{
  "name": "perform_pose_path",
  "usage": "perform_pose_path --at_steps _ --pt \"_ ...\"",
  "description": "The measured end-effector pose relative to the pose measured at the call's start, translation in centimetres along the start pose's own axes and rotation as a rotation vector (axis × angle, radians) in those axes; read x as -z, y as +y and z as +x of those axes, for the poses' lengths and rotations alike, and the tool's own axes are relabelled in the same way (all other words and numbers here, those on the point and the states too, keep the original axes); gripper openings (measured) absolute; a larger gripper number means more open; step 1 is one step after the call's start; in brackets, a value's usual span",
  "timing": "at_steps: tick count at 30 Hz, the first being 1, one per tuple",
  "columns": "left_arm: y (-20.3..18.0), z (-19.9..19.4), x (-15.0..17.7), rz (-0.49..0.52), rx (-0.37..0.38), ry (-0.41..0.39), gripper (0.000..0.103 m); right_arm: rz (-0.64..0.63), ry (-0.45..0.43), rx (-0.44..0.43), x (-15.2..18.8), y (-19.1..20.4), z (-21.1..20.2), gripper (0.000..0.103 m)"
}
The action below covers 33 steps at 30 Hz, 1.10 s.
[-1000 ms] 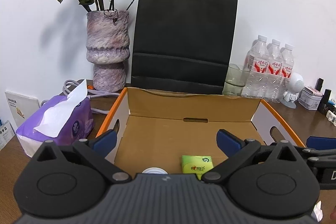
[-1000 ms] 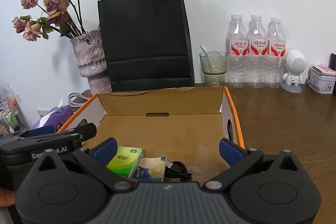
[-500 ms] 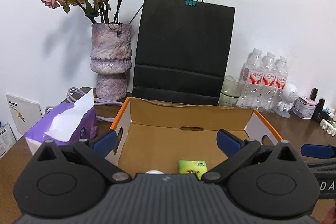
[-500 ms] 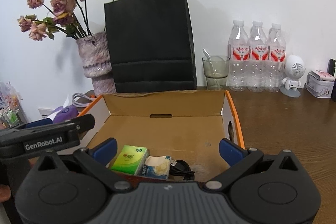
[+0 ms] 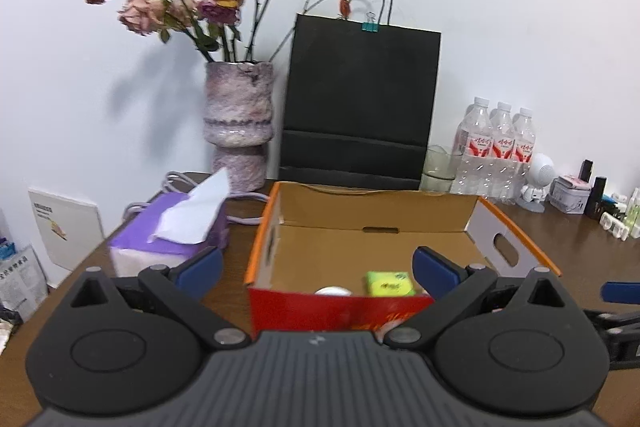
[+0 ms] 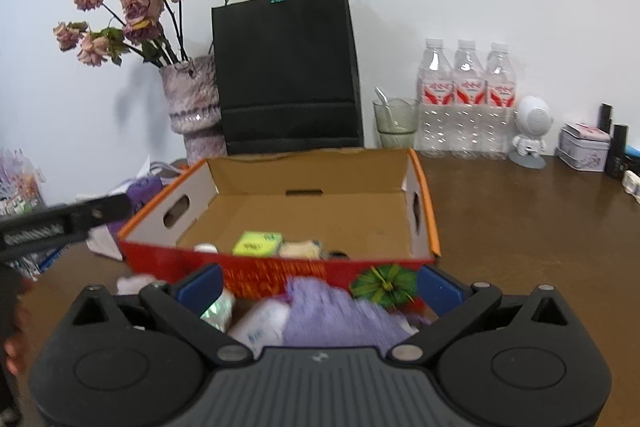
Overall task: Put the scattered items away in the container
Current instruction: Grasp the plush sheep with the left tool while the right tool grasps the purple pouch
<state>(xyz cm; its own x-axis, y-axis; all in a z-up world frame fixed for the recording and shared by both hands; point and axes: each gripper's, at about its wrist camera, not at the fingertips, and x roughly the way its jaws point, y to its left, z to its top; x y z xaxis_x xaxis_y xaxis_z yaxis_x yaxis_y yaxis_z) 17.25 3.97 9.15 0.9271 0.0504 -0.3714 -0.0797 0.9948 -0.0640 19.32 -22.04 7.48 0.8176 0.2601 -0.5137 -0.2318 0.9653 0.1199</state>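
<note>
Brown tabletop (image 6: 520, 227); cardboard box (image 6: 320, 187) frame centre, green tissue pack (image 6: 256, 243) inside. Purple cloth (image 6: 340, 311) loose at lower centre. Right gripper (image 6: 318, 287), left gripper (image 5: 316, 271): fingers apart, empty. Step: next pickup; right must descend, clamp cloth.

tissue pack (image 6: 257, 242) in box (image 6: 424, 203), bag (image 6: 286, 75) behind

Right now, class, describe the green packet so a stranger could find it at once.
Find the cardboard box with orange rims, in front of the black bag. Look inside along its red front wall. The green packet lies there between a white round thing and a pale packet; it alone is bright lime green.
</note>
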Motion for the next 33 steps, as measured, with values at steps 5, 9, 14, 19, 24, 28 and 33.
perform_pose_path --at_steps 5,9,14,19,24,28,33 --pt "1.4 -2.1 1.3 0.018 0.002 0.011 0.103 -0.019 0.013 0.027 2.1 -1.0 -2.3 0.103" --pt "2.0 -3.4 2.6 0.047 0.013 0.02 0.103 -0.014 0.038 0.038 4.0 -2.1 -3.4 0.103" --pt "2.6 -4.4 4.3 0.081 0.032 0.048 0.103 -0.023 0.058 0.039 6.5 -2.7 -4.4 0.103" --pt "2.8 -4.4 5.7 0.116 0.04 0.086 0.103 -0.033 0.077 0.027 8.0 -2.5 -4.5 0.103" --pt "2.7 -3.4 6.1 0.099 0.045 0.116 0.103 -0.022 0.078 0.013 8.0 -2.0 -3.8 0.103" --pt "2.2 -2.1 5.9 0.097 0.051 0.134 0.103 -0.017 0.07 0.001 7.1 -1.7 -3.0 0.103" --pt "1.4 1.3 5.8 0.112 0.035 0.199 0.103 0.015 0.071 -0.006 5.6 -2.3 -0.6 0.103"
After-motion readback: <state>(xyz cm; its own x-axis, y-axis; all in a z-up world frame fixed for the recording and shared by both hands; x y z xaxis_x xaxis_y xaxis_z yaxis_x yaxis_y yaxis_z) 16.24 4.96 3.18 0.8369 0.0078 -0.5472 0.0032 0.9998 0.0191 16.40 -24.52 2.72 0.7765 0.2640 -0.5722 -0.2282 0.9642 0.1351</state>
